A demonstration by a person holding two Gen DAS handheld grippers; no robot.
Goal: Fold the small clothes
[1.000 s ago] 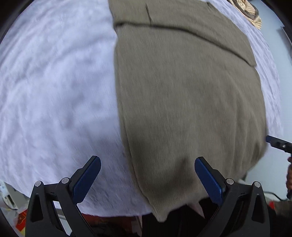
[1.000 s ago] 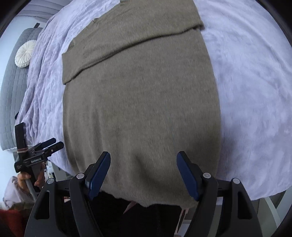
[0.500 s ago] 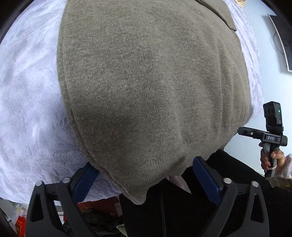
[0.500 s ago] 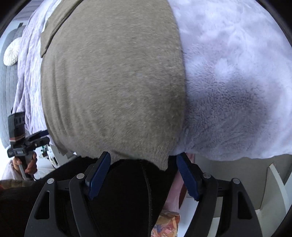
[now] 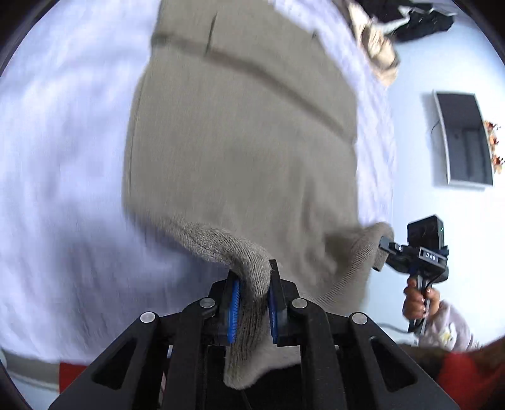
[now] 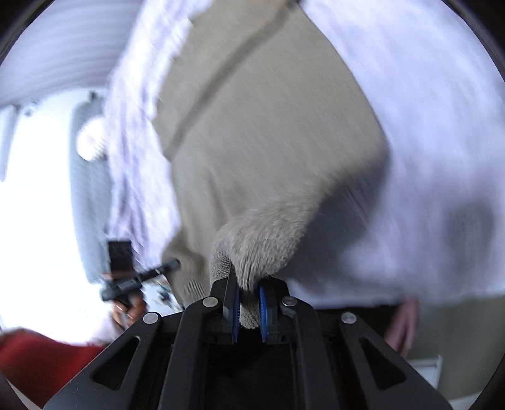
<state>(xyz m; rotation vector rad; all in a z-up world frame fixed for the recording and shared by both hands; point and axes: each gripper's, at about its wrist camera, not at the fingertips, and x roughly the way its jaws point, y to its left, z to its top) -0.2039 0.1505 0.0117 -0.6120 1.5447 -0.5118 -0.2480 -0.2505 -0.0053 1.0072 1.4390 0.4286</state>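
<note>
A khaki knit sweater (image 5: 240, 151) lies spread on a pale lilac fleece blanket (image 5: 63, 151), its sleeves folded across the far part. My left gripper (image 5: 252, 284) is shut on the sweater's near left hem corner and holds it lifted. My right gripper (image 6: 247, 295) is shut on the near right hem corner of the sweater (image 6: 268, 151), also lifted. Each gripper shows in the other's view: the right one (image 5: 383, 249) at the sweater's far corner, the left one (image 6: 170, 265) at the left. Both views are motion-blurred.
The blanket (image 6: 426, 142) covers a bed. A tan garment (image 5: 375, 50) and dark clothes (image 5: 419, 19) lie at the far right. A dark framed panel (image 5: 464, 138) hangs on the wall. A round white cushion (image 6: 91, 142) rests against a grey headboard at the left.
Both grippers, open over the hem before, have closed on its two near corners and lifted them off the blanket. The hem now hangs between them.
</note>
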